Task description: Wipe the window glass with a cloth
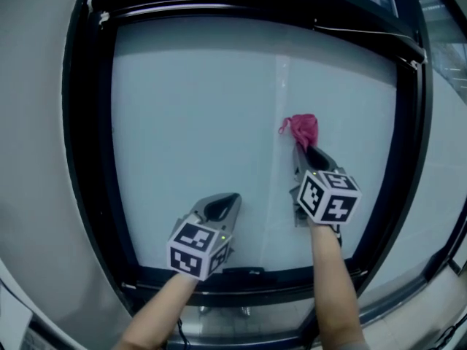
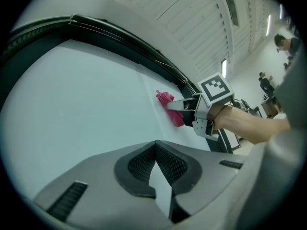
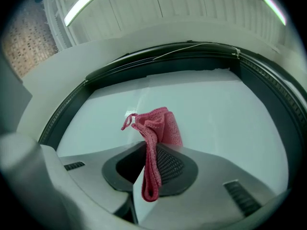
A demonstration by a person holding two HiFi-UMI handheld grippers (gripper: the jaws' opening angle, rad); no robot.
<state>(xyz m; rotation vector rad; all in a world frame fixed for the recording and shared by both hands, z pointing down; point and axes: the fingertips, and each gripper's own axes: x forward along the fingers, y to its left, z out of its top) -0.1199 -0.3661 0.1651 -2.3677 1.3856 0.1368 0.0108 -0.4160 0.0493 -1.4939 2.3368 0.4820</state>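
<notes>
A pink cloth (image 1: 303, 129) is pressed against the pale window glass (image 1: 197, 108) right of centre. My right gripper (image 1: 305, 150) is shut on it. In the right gripper view the cloth (image 3: 154, 143) hangs folded between the jaws and bunches at their tips. My left gripper (image 1: 222, 207) is lower on the pane, near the bottom frame, shut with nothing in it. The left gripper view shows its jaws (image 2: 156, 145) closed, with the right gripper (image 2: 178, 105) and cloth (image 2: 169, 108) farther along the glass.
A black window frame (image 1: 87, 159) with rubber seals rings the pane. A thin cord (image 1: 357, 31) runs across the top right. People (image 2: 266, 83) stand far off in the room behind.
</notes>
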